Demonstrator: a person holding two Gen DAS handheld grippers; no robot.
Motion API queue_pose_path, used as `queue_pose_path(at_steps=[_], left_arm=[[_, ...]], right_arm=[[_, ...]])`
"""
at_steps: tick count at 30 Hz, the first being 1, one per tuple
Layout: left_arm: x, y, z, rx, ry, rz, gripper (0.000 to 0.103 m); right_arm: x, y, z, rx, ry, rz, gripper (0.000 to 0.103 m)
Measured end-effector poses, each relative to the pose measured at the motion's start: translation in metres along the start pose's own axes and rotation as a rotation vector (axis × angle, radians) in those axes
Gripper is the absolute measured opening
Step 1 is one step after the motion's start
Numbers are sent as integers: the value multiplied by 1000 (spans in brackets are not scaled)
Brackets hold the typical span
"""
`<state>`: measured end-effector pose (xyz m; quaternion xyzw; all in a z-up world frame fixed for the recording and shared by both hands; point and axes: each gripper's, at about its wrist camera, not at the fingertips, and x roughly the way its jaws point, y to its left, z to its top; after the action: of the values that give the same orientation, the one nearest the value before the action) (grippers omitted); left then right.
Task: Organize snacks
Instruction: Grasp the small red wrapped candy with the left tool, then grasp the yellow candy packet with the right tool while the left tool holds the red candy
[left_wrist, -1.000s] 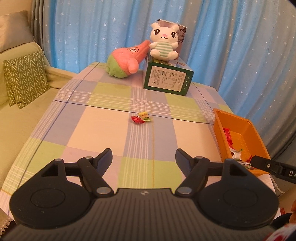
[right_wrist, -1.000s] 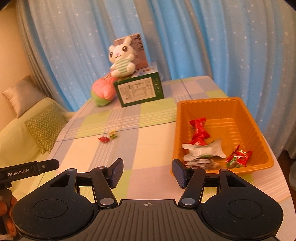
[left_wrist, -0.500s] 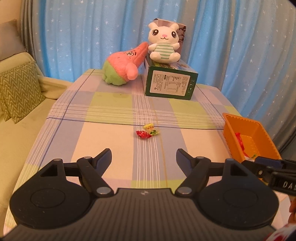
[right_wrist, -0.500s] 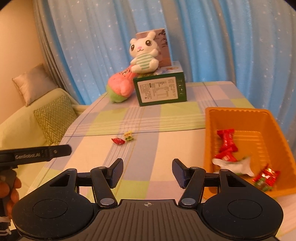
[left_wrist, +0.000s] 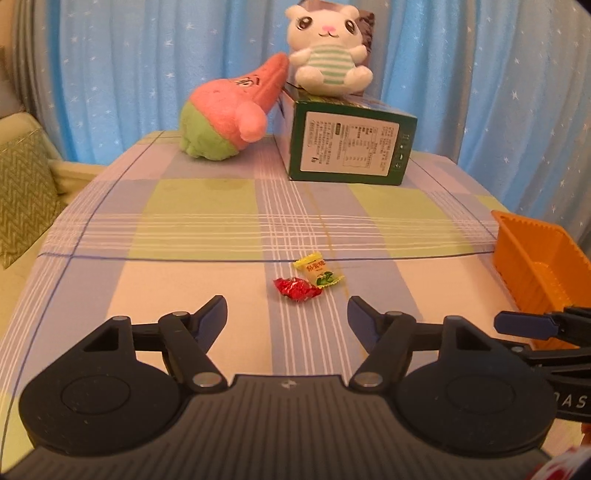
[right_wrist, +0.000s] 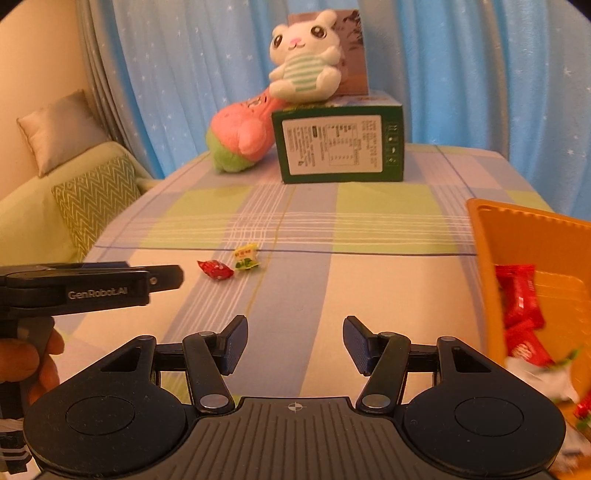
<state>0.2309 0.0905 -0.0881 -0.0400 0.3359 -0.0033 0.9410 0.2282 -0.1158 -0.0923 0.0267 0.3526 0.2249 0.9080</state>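
Two loose sweets lie side by side mid-table on the checked cloth: a red-wrapped candy (left_wrist: 297, 289) (right_wrist: 216, 269) and a yellow-green one (left_wrist: 317, 271) (right_wrist: 245, 258). My left gripper (left_wrist: 286, 305) hovers just short of the red candy. Its jaws are closing, and nothing is between them. My right gripper (right_wrist: 294, 325) is open and empty, to the right of the sweets and beside the orange basket (right_wrist: 524, 232) (left_wrist: 532, 258). The basket holds several red-wrapped snacks (right_wrist: 519, 295).
At the far end stand a green box (left_wrist: 351, 147), a white plush bunny (left_wrist: 328, 55) on it and a pink-green plush (left_wrist: 229, 114) leaning beside it. A sofa with a zigzag cushion (right_wrist: 96, 199) lies left of the table. Blue curtains hang behind.
Both grippers have moved forward and down over the table toward the two sweets, which now look larger and closer. The basket has slid toward the right edge of both views.
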Motion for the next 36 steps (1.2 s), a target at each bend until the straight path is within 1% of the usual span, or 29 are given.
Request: queue_pose_path(at_steps=[1,3,5,11,13,17,19,24,25,30,34,35,36], left_arm=[[6,0,1,11,1,-9,68],[15,1,5,28,-2,-27,60],[25,2,7,47,-5,-41,57],[53,4,5,83,35,-73,56],[59,5,4,86,40,-77,53],[68,6,4,76,32,-84,41],[71,7,3,63,34,-92,40],[74,9,4,47,33,-108,25],[73,10,5,37,37,-109,24],[69,16,8,25,50,-67,22],[62,27,12,1,28,-15,22],[60,30,13,-9,21,-2,22],[58,34,14,-21,16,10,22]], right_arm=[[6,0,0,-1,1,4,58],[14,1,1,-10,2,6,58],[23,1,1,-17,3,9,58],[43,-5,2,-5,10,-8,58],[47,-6,2,1,10,-15,58],[54,-8,3,4,7,-21,58],[57,-9,4,6,8,-24,58],[59,-9,4,8,2,-27,58],[59,-9,5,8,0,-26,58],[62,-4,10,-2,-7,-10,57],[70,6,17,-28,-12,27,57],[73,9,19,-39,-17,38,55],[77,13,22,-53,-20,49,51]])
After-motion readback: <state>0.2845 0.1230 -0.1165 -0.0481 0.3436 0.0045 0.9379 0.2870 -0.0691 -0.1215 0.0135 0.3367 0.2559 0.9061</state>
